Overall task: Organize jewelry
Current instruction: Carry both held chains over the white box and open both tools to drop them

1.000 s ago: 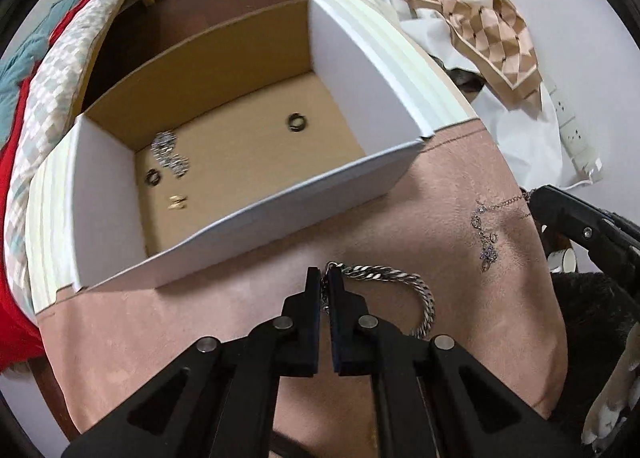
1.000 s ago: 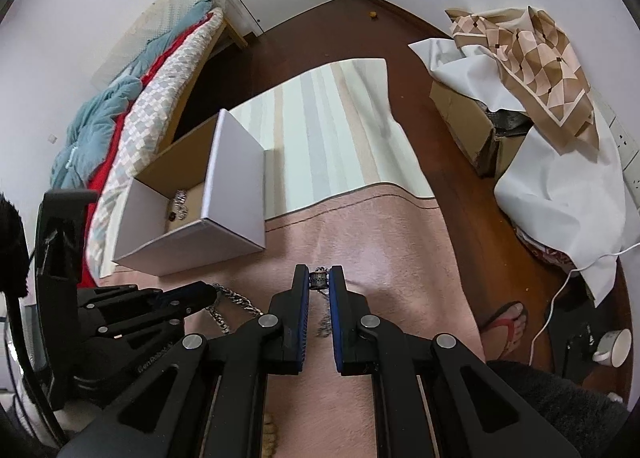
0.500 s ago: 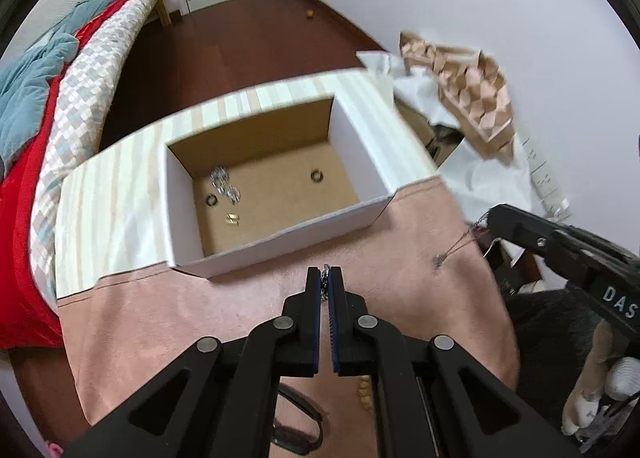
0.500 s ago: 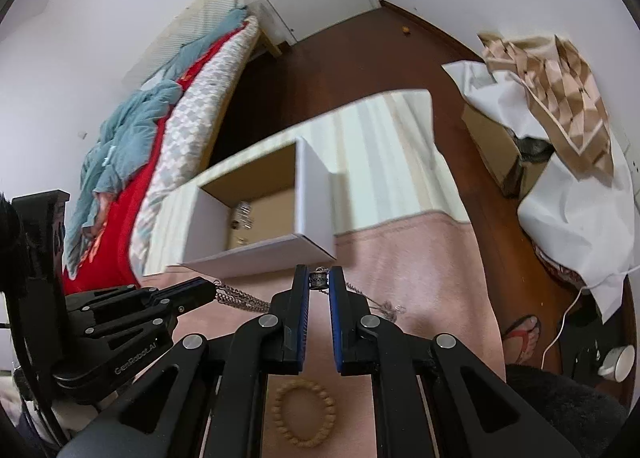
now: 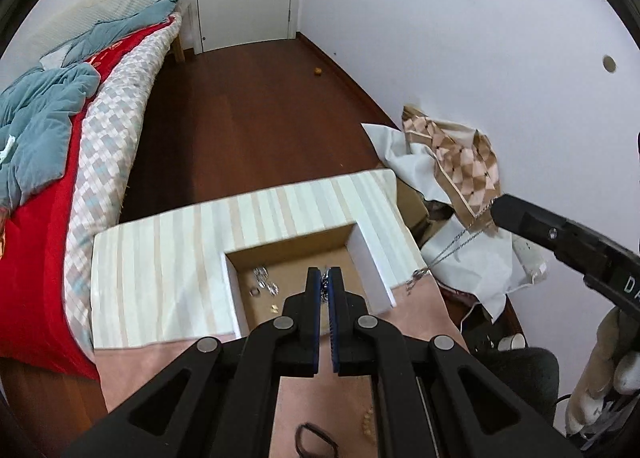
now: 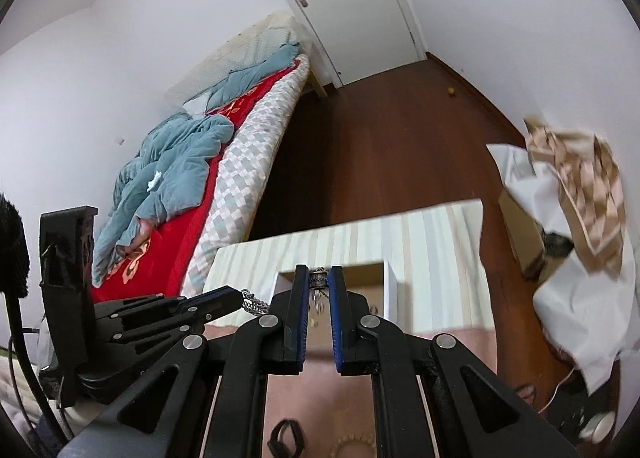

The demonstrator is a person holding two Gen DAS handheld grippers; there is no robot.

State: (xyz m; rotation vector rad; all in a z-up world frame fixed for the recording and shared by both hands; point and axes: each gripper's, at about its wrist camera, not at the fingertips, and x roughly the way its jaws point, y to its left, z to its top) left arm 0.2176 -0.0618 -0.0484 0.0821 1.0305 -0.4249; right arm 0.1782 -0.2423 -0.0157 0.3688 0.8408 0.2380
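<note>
An open cardboard box (image 5: 370, 258) sits on the table with several rings (image 5: 262, 282) inside; it also shows in the right wrist view (image 6: 390, 294). My left gripper (image 5: 325, 278) is shut on a silver chain bracelet (image 6: 254, 304), held high above the box. My right gripper (image 6: 319, 278) is shut on a thin silver necklace (image 5: 452, 248) by its clasp; the pendant end hangs near the box's right wall.
The table has a pink cloth (image 5: 420, 302) and a striped cloth (image 5: 160, 278). A bead bracelet (image 6: 354, 446) and a dark band (image 6: 286, 434) lie on the near cloth. A bed (image 5: 60, 145) is left; draped boxes (image 5: 452, 153) stand right.
Both grippers have risen well above the table, each lifting its chain off the pink cloth. The box now appears smaller and lower in both views.
</note>
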